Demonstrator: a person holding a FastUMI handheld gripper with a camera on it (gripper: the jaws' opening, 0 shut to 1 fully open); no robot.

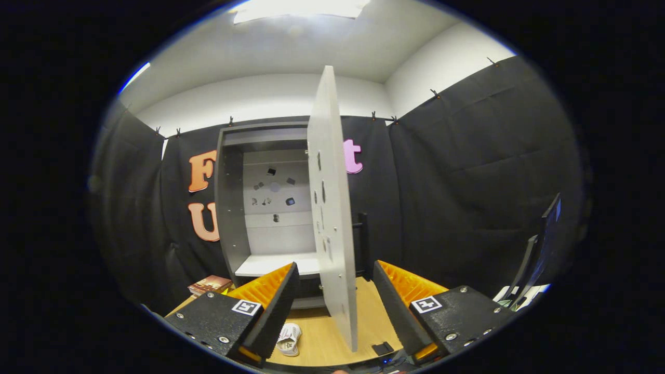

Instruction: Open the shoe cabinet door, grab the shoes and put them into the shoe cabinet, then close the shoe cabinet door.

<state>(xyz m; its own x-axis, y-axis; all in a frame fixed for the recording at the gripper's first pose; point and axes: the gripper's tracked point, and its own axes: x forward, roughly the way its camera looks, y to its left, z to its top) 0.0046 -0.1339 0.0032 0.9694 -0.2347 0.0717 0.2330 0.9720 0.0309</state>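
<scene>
Door (332, 208): swung open, edge-on between the fingers.
Gripper (335, 306): jaws wide, holding nothing.
Shoe (288, 338): on the table (374, 311) by the left finger, outside the cabinet (231, 208).
Risk: door could drift back and block the shoe's way in.

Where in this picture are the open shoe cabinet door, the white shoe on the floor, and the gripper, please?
shoe cabinet door (332, 208): gripper view, middle of its swung-open panel.
white shoe (289, 338): gripper view, its upper, beside the left finger.
gripper (335, 306): gripper view, midway between the spread fingertips, fingers open around the door's edge.
</scene>
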